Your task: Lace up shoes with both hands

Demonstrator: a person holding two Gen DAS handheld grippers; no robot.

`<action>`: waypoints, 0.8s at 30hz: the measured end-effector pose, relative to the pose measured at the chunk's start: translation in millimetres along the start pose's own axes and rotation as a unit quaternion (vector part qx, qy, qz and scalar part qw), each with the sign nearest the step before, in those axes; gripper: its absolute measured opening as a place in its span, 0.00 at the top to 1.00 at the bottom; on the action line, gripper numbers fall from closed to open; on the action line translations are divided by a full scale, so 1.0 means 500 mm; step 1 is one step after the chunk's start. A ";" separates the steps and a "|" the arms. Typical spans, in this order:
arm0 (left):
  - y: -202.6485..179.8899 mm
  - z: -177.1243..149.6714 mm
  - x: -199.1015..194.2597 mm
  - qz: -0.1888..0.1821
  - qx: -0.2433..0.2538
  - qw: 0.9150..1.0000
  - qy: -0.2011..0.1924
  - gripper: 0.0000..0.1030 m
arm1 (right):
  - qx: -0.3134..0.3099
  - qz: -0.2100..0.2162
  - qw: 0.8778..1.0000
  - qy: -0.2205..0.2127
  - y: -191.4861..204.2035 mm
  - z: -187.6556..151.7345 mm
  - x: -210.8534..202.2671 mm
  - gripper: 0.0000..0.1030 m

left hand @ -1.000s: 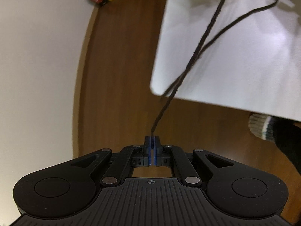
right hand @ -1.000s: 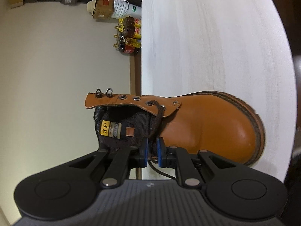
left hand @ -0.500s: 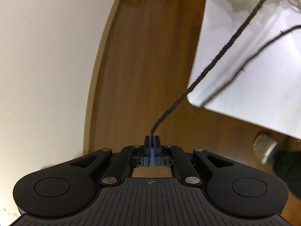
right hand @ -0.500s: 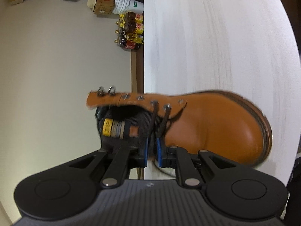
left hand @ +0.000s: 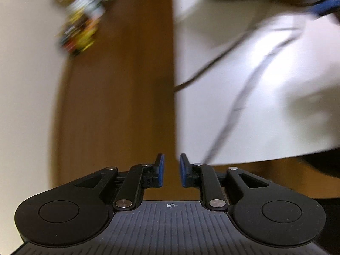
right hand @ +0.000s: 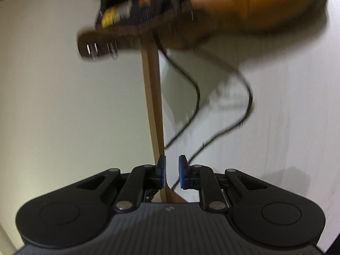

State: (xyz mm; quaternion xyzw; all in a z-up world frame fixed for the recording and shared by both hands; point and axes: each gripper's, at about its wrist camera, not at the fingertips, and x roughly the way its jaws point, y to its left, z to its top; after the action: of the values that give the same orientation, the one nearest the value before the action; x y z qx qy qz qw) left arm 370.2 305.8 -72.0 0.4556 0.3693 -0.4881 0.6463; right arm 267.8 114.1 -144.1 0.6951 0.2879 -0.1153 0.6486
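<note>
Both claws, left and right, stand narrowly parted and empty; motion blur smears the boot, cropped above, and its laces.

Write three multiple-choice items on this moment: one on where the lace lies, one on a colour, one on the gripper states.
1. Where does the lace lie?
A. Loose on the white table
B. Clamped in the left gripper
C. On the floor

2. What colour is the boot?
A. Black
B. Tan-brown
C. White

3. How do the left gripper and right gripper stand?
A. Both shut
B. One shut
C. Both open

Answers: 1 A, it curls slack across the tabletop; 2 B, the leather is tan-brown; 3 C, each pair of blue pads has an empty gap.
</note>
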 end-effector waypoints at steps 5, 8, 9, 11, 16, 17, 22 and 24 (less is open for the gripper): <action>-0.016 -0.005 0.013 -0.040 0.022 0.999 -0.010 0.81 | -0.013 -0.025 1.000 0.002 0.021 -0.042 0.015 0.85; -0.013 0.003 0.007 -0.035 0.051 0.998 -0.010 0.83 | -0.020 -0.033 0.999 0.000 0.029 -0.050 0.013 0.85; -0.023 0.010 0.022 -0.043 0.054 0.998 -0.007 0.96 | -0.022 -0.035 0.999 -0.001 0.032 -0.051 0.010 0.85; -0.041 0.019 0.036 -0.054 0.073 0.996 -0.004 0.98 | -0.026 -0.036 0.999 -0.005 0.036 -0.050 0.003 0.85; -0.072 0.049 -0.001 -0.115 0.100 0.987 -0.045 0.98 | -0.032 -0.049 0.998 -0.031 0.028 -0.045 -0.035 0.85; -0.078 0.069 -0.005 -0.134 0.086 0.986 -0.054 0.98 | -0.033 -0.053 0.997 -0.039 0.023 -0.043 -0.046 0.85; -0.112 0.167 -0.027 -0.233 0.015 0.967 -0.098 0.98 | -0.007 -0.078 0.991 -0.107 -0.017 -0.026 -0.133 0.85; -0.127 0.209 -0.011 -0.250 -0.032 0.964 -0.089 0.97 | 0.010 -0.078 0.989 -0.128 -0.040 -0.024 -0.171 0.85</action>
State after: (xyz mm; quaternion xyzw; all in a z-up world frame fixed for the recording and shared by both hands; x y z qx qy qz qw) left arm 310.9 201.6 -48.7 0.2821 0.4279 -0.6607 0.5484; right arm 185.2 103.9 -113.4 0.6566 0.2543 -0.2566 0.6621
